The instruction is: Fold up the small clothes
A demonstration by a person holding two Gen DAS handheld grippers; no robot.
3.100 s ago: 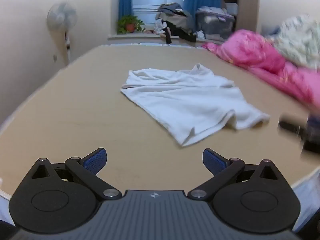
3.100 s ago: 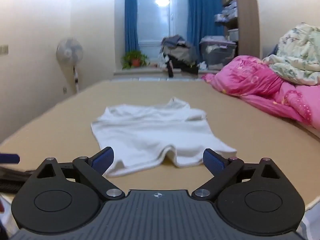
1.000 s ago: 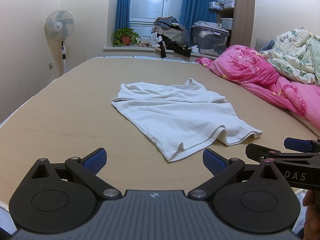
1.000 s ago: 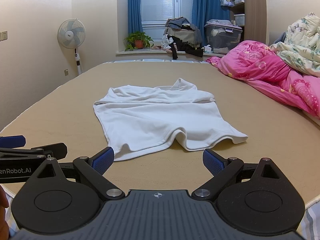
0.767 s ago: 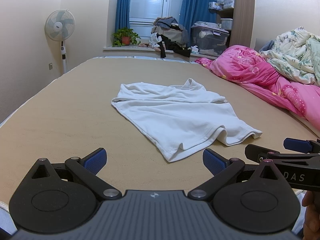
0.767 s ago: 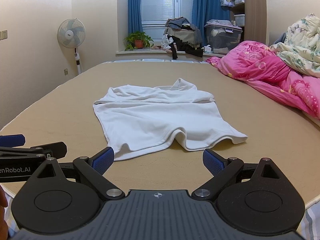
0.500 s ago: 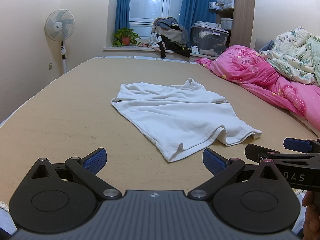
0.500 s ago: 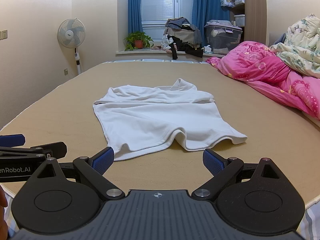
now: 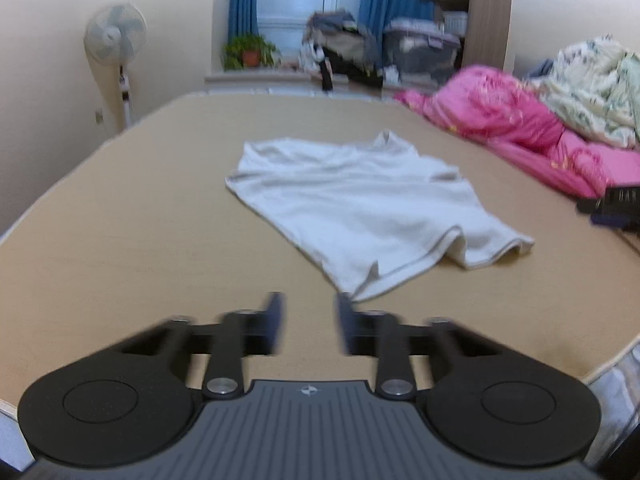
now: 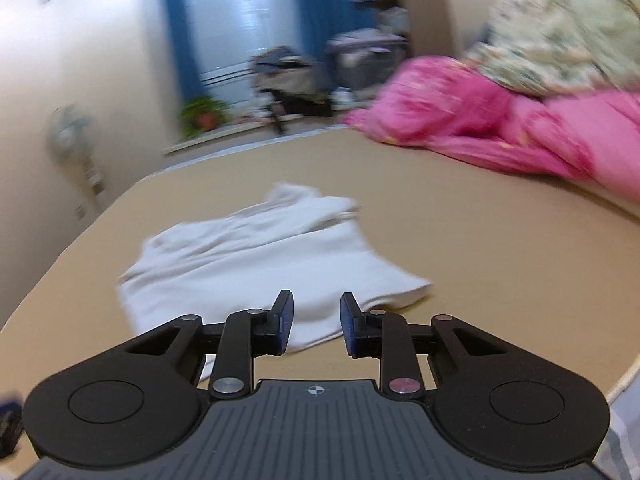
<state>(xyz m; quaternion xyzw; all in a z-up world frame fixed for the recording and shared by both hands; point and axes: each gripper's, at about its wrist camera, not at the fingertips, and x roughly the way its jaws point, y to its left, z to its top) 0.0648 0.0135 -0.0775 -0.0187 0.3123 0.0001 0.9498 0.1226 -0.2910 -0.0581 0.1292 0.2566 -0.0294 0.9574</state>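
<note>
Both grippers, left (image 9: pixel 306 326) and right (image 10: pixel 316 328), fingers narrowed but gapped, gripping nothing, aimed low at white shirt's (image 9: pixel 352 208) near hem, probably for pinching corners.

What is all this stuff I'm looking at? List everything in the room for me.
White cotton shirt: one, white, spread crumpled on the tan surface.
Tan flat bed surface: one, tan, under the shirt.
Pink quilt: one, pink, heaped at the right edge.
Pale floral blanket: one, cream and green, on top of the quilt.
White standing fan: one, white, by the left wall.
Potted green plant: one, green in a red pot, on the window sill.
Blue curtains: two, blue, beside the window.
Clear storage bin: one, grey, right of the window.
Dark clothes pile: one, by the sill.
Left claw: one, black, part open, empty.
Right claw: one, black, part open, empty.
</note>
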